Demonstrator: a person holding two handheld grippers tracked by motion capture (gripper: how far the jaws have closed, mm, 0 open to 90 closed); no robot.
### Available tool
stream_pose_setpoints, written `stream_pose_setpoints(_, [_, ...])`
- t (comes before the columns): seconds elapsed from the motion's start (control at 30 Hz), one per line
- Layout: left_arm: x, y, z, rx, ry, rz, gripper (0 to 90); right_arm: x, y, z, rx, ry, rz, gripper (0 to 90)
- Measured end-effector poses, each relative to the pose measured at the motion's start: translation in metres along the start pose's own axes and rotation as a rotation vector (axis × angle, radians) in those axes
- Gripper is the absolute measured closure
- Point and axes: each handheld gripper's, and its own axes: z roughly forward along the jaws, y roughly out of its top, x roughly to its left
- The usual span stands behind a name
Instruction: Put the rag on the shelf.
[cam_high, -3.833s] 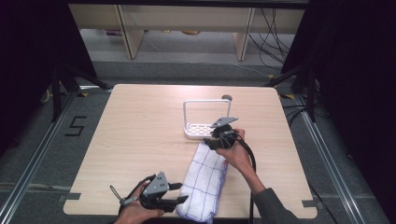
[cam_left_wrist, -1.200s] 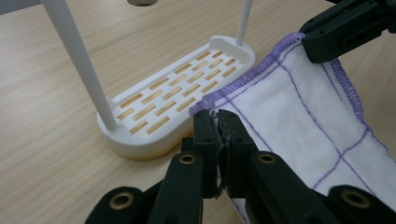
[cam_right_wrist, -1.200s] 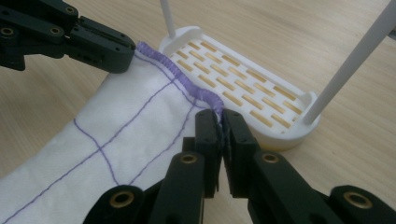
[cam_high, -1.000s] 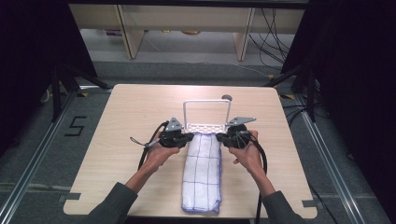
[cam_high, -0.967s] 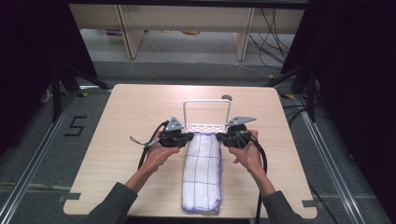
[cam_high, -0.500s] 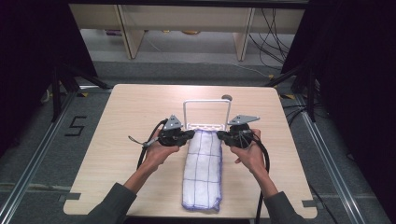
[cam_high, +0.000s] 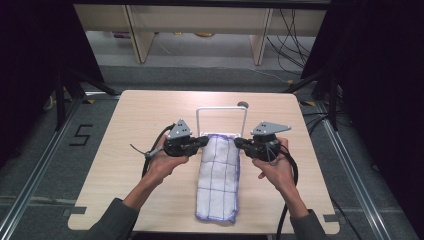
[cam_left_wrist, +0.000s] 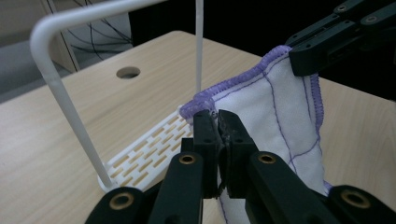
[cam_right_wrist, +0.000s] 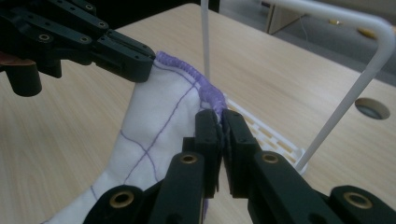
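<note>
- The left tongs (cam_high: 204, 142) are clenched on one far corner of the white, purple-edged cloth (cam_high: 217, 180) — the right tongs (cam_high: 239, 143) on the other.
- The cloth's far end is held raised before the white wire rack (cam_high: 221, 111); its near end is laid on the table (cam_high: 125, 165).

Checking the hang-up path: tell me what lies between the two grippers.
In the high view, the far edge of the white cloth spans from the left gripper to the right gripper, each shut on a corner, with the white rack just behind.

High view is looking down from above the white rack (cam_high: 221, 120); both gripper views are facing it close up, from opposite sides.
</note>
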Motion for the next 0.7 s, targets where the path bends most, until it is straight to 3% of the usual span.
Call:
stream_pose_setpoints(0.1, [-0.003,0.01,-0.009,-0.013,-0.01,0.011,86.1,0.004,0.008,-0.011,-0.021,0.013,-0.012,85.8])
stream_pose_setpoints(0.13, [-0.003,0.015,-0.011,-0.021,-0.008,0.015,86.2,0.003,0.011,-0.012,-0.044,0.008,-0.057,85.8])
stream_pose_setpoints(0.17, [-0.003,0.018,-0.012,-0.023,-0.004,0.019,86.2,0.007,0.014,-0.015,-0.038,0.009,-0.024,85.9])
stream_pose_setpoints(0.2, [-0.003,0.024,-0.014,-0.027,0.0,0.027,86.2,0.006,0.017,-0.017,-0.043,0.012,-0.044,85.9])
stream_pose_setpoints(0.23, [-0.002,0.029,-0.016,-0.025,0.003,0.04,86.2,0.008,0.02,-0.021,-0.049,0.01,-0.025,85.9])
stream_pose_setpoints(0.27, [-0.001,0.033,-0.017,-0.028,0.002,0.041,86.3,0.006,0.024,-0.022,-0.067,0.002,-0.058,85.9])
stream_pose_setpoints(0.4, [0.005,0.057,-0.023,-0.061,0.011,0.044,86.4,0.006,0.042,-0.029,-0.081,-0.009,-0.054,86.0])
stream_pose_setpoints(0.57, [0.01,0.082,-0.03,-0.079,0.031,0.06,86.6,0.0,0.069,-0.037,-0.125,-0.045,-0.098,86.1])
stream_pose_setpoints(0.63, [0.014,0.092,-0.031,-0.079,0.045,0.065,86.6,-0.001,0.079,-0.039,-0.13,-0.045,-0.067,86.1])
stream_pose_setpoints(0.67, [0.017,0.097,-0.032,-0.085,0.052,0.059,86.6,-0.004,0.085,-0.039,-0.139,-0.064,-0.093,86.1])
stream_pose_setpoints(0.7, [0.019,0.102,-0.032,-0.09,0.06,0.055,86.6,-0.005,0.09,-0.039,-0.136,-0.064,-0.085,86.1])
